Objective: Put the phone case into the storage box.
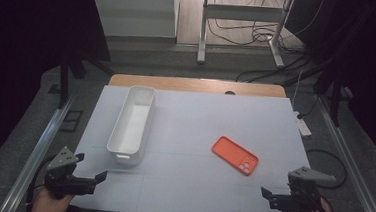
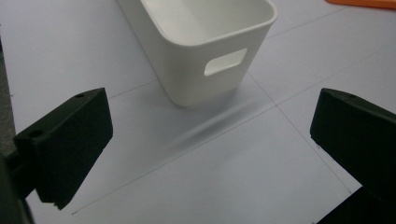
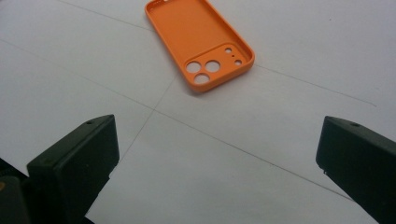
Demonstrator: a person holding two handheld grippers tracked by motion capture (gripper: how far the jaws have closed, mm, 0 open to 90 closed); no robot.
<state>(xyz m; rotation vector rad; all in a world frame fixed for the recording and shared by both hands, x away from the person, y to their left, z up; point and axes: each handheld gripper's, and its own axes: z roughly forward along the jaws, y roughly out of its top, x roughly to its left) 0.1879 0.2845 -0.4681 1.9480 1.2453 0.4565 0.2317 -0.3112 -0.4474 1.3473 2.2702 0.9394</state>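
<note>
Both sets of jaws stand wide apart, gripping nothing. We judge the orange phone case (image 3: 198,42), flat mid-bench ahead of our right gripper (image 1: 289,199), wants pinching across its long edges. Our left gripper (image 1: 78,177) hovers low beside the white bin (image 2: 205,46), both hands at the bench's (image 1: 195,186) near edge.

White mat (image 1: 195,181) over wooden tabletop (image 1: 197,85); cables (image 1: 261,36) on floor beyond.
</note>
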